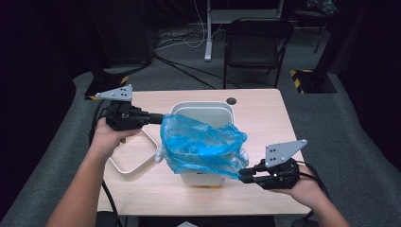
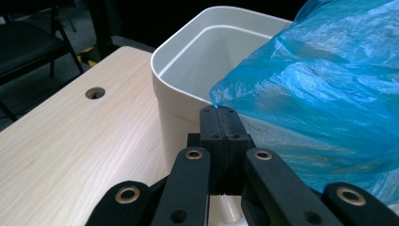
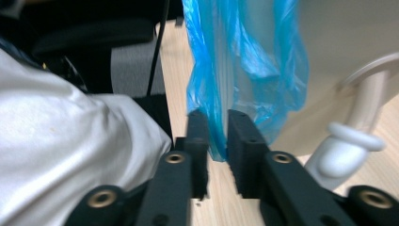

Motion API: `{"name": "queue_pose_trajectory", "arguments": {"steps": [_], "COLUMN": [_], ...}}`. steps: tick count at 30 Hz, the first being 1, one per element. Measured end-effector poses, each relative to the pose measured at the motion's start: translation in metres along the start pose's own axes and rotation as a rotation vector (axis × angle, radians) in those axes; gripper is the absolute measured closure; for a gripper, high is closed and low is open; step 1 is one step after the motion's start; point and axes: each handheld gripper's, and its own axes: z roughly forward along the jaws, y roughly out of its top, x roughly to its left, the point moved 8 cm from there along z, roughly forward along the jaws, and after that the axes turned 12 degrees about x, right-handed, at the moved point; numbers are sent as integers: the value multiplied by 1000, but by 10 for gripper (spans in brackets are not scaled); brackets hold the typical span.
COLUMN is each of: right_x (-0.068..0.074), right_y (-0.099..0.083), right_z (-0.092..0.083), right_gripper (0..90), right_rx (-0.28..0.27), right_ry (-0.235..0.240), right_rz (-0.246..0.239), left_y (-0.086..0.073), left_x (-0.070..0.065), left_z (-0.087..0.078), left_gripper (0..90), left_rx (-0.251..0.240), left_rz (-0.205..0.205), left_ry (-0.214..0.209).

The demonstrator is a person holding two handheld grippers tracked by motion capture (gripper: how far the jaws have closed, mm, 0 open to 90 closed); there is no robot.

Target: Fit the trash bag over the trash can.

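The left gripper [image 2: 220, 123] has its jaws clenched tight on the edge of the blue plastic bag [image 1: 203, 144], a pinch of film caught right at the tips, just beside the near rim of the white bin [image 2: 188, 56]. The right gripper [image 3: 217, 129] has its jaws standing a little apart, with a hanging fold of the bag passing between them; the film looks loose in the gap rather than pressed. From the high view the bag is stretched between the two grippers, draped across the top of the bin, which stands upright in the middle of the worktop [image 1: 265, 118]. A white lid [image 1: 132, 161] lies flat on the worktop left of the bin, under the left hand [image 1: 108, 137].
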Motion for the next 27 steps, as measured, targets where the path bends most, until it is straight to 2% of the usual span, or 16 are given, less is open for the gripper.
{"name": "queue_pose_trajectory", "arguments": {"steps": [5, 6, 10, 14, 20, 24, 27], "right_x": [-3, -3, -10, -17, -24, -28, -29], "right_y": [6, 6, 16, 29, 52, 63, 69], "right_z": [-24, -24, -42, -53, -64, -65, -61], "right_gripper": [707, 707, 649, 594, 516, 483, 478], "right_rx": [-58, -58, -93, -117, -142, -146, -134], "right_ry": [-17, -17, -67, -104, -128, -125, -77], "right_rz": [21, 21, 32, 36, 23, 21, 28], "left_y": [1, 1, 1, 0, 0, 1, 2], "left_x": [-4, -4, -6, -4, -7, -8, -8], "left_z": [-5, -5, -8, -8, -8, -9, -10], "left_gripper": [896, 896, 896, 896, 896, 896, 896], "left_rx": [0, 0, 2, 3, 5, 8, 4], "left_rz": [17, 17, 23, 19, 27, 33, 36], "left_ry": [7, 7, 8, 7, 1, 2, 4]}}
